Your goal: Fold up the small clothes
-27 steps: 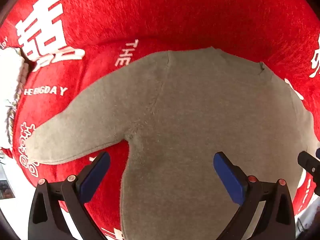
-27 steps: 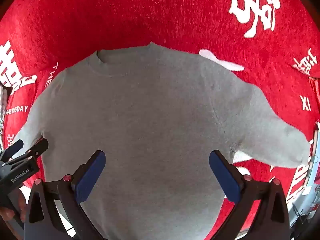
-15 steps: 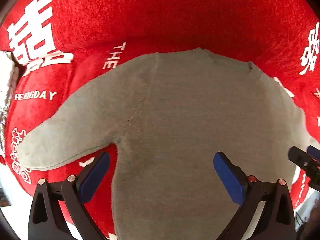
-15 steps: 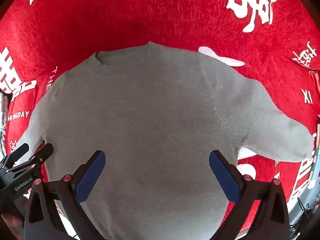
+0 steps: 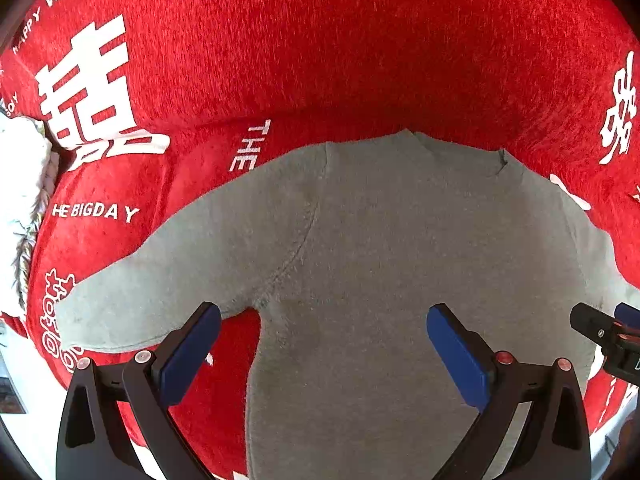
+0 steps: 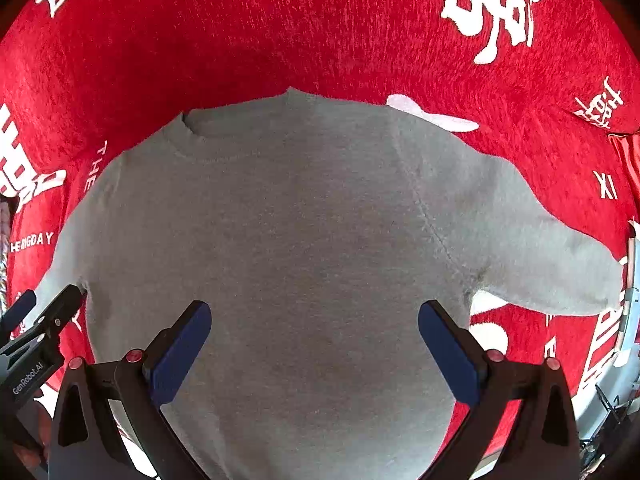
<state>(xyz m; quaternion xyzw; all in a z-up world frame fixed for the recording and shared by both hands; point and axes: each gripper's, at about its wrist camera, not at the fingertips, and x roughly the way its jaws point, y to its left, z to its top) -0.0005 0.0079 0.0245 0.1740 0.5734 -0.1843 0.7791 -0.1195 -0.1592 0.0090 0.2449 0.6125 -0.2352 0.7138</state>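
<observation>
Both hand-held grippers, left (image 5: 322, 344) and right (image 6: 314, 340), hover wide open, empty, above grey sweater (image 6: 280, 240).

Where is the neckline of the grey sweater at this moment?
The neckline lies at the sweater's far edge, upper left in the right wrist view, against the red cloth.

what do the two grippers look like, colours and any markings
Both the left gripper and the right gripper look alike: black angular plastic fingers with triangular cut-outs, flat blue pads on the inner faces, and small red-and-silver pivot pins. White "GenRobot.AI" lettering shows on the left one's body.
</observation>
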